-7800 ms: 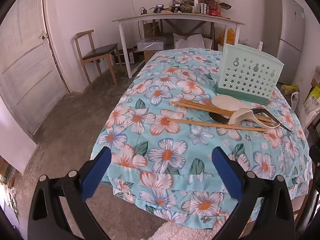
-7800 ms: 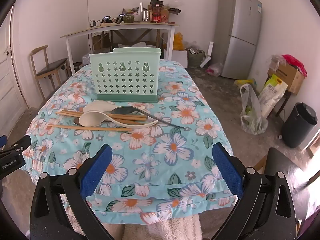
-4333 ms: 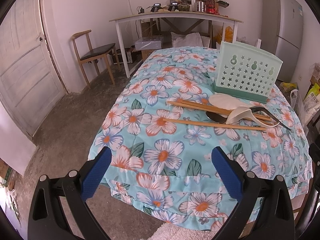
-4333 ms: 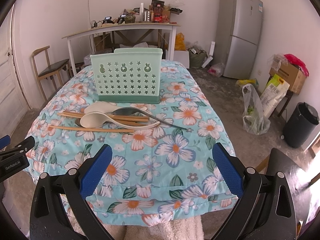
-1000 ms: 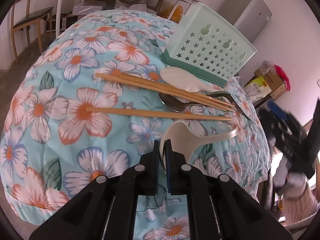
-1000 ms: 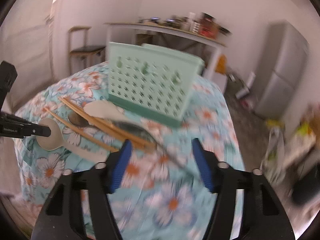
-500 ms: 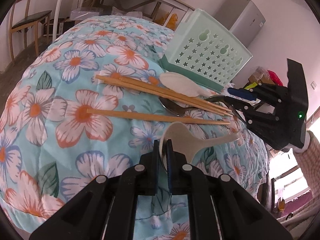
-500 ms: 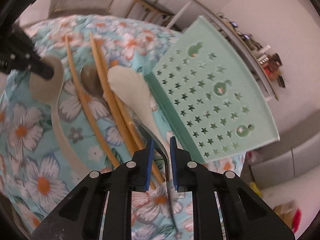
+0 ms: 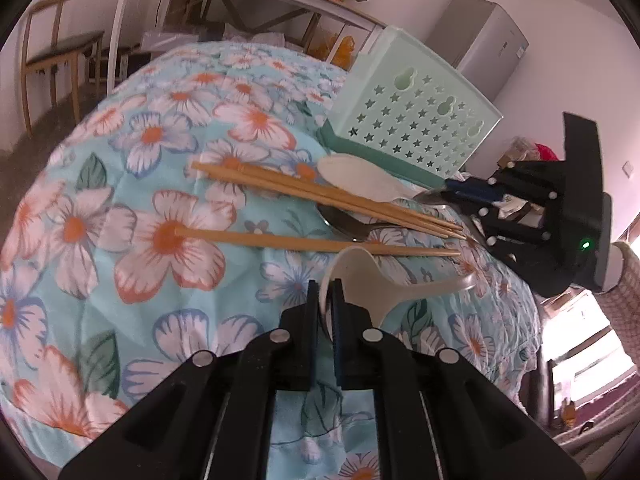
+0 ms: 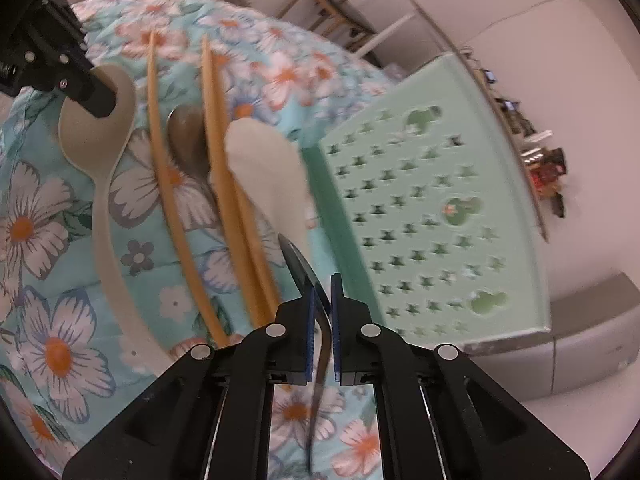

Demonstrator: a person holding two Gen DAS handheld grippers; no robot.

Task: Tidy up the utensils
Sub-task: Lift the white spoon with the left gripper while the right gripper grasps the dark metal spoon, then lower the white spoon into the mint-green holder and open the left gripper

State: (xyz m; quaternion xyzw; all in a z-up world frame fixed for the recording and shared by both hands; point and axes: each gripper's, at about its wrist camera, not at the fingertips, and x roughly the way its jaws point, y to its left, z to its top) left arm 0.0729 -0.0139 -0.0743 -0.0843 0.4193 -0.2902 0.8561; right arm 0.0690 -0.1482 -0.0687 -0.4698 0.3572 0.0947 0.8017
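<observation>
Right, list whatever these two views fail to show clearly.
- Inside of the green caddy: both views show only its perforated wall.
- Metal spoon: chopsticks cross over it in both views.
- Dark utensil in the right gripper: right wrist view, pads hide its middle; blurred.

Right claw pinches a metal spoon beside chopsticks.

A wooden chair stands near a grey fridge.

black hand-held gripper, blue pads, silver screws; other hand-held gripper shows green light.
</observation>
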